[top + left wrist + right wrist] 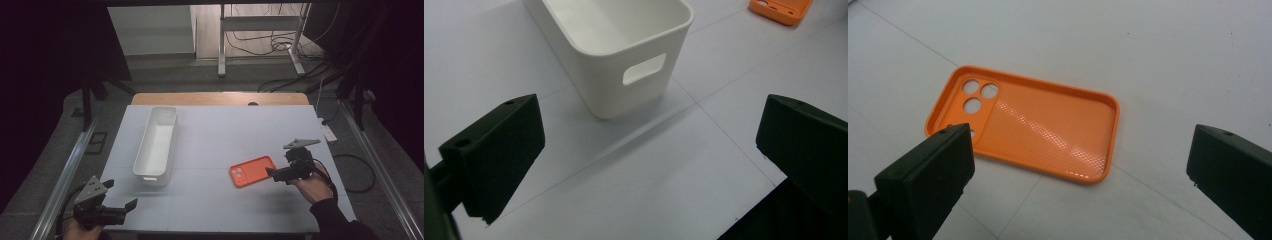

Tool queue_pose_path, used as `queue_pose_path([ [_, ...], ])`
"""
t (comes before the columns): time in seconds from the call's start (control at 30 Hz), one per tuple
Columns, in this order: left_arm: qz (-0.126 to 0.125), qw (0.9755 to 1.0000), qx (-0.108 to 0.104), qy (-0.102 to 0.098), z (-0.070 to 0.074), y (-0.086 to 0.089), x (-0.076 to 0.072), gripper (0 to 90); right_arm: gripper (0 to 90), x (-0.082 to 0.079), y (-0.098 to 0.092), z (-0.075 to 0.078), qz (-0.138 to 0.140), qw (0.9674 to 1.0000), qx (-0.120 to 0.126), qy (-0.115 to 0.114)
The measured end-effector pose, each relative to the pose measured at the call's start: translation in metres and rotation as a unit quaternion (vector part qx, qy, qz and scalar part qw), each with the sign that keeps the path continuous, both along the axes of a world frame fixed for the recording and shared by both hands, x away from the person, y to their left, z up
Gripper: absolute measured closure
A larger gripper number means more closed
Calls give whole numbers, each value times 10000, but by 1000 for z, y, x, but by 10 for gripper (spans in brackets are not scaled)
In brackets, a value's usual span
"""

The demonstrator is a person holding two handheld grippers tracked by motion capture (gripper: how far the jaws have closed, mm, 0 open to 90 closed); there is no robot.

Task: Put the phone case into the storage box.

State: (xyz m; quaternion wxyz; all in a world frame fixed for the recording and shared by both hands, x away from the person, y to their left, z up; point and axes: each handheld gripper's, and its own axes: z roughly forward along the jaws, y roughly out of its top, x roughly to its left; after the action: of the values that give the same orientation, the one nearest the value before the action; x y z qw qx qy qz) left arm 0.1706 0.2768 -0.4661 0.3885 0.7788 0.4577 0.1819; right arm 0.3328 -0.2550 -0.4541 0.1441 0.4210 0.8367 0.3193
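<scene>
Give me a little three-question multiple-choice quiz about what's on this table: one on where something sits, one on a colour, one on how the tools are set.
1. Where does the phone case lie?
A. inside the bin
B. flat on the table, by the right gripper
C. on the floor

2. What colour is the phone case?
A. orange
B. green
C. black

3. How is the right gripper set?
A. shut on the case
B. open, holding nothing
C. shut on the bin

Answers:
1 B: the case rests on the table, apart from the white bin.
2 A: it is orange in every view.
3 B: its jaws stand wide apart with the case between and beyond them.
</scene>
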Motion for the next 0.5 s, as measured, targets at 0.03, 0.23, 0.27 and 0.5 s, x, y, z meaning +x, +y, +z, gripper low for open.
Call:
queue_pose_path([
  [0.03,0,10000,0,0,0,0,0,1,0,0,0,0,0,10000,0,0],
  [0.23,1,10000,0,0,0,0,0,1,0,7,6,-1,1,10000,-44,-10],
  [0.27,0,10000,0,0,0,0,0,1,0,8,7,-1,9,10000,-45,-16],
  [0.5,-4,10000,3,2,0,0,0,1,0,15,10,-2,22,10000,-33,28],
])
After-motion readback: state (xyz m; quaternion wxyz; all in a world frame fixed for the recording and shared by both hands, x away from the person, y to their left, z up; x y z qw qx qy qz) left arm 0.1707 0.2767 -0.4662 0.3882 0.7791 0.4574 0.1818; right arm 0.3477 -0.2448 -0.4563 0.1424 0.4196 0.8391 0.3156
